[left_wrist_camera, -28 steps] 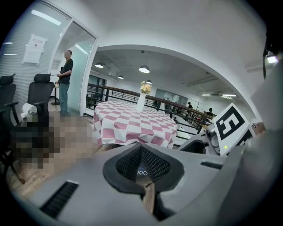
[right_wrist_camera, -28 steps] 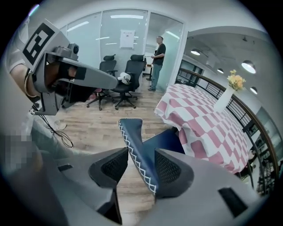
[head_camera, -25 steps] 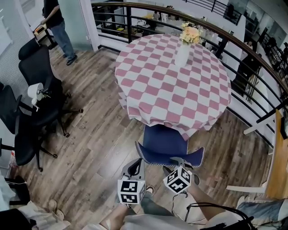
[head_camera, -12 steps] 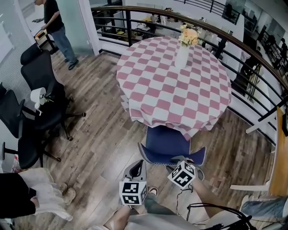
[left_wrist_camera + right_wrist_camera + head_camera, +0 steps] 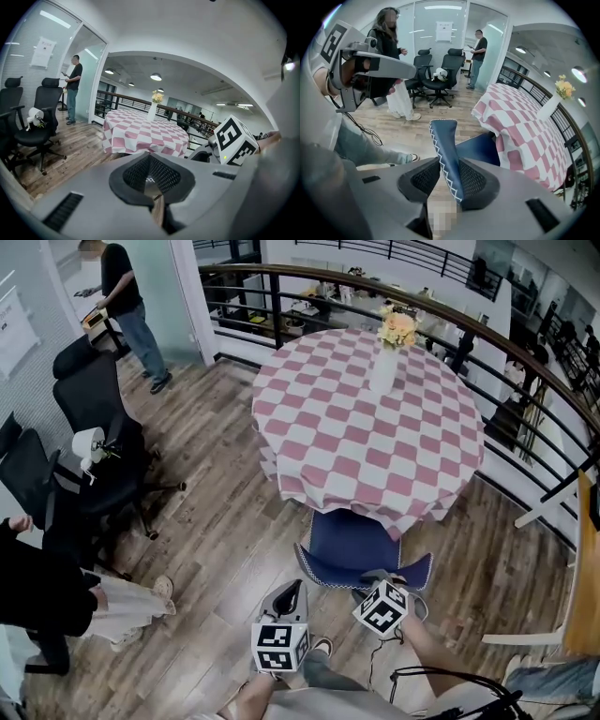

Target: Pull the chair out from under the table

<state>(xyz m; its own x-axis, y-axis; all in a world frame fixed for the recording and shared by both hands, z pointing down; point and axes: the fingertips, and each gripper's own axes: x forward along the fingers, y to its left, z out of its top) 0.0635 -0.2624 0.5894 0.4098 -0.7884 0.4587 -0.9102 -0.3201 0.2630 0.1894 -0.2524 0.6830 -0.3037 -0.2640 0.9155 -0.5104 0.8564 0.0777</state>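
One round table (image 5: 370, 442) under a pink-and-white checked cloth fills the middle of my head view. Off to its left, black office chairs (image 5: 94, 418) stand on the wood floor. The blue chair (image 5: 354, 538) is pushed in under the table's near edge, its seat partly beneath the cloth and its back toward me. My right gripper (image 5: 446, 174) points steeply down over the top of that back. Its jaws are closing with the stitched blue edge between them: one pad lies against it, and the other shows a thin gap, not yet pressing. My left gripper (image 5: 151, 177) hangs just beside it, clear of the chair, jaws together on nothing. Smallest, a white vase (image 5: 384, 369) of flowers stands toward the table's far side.
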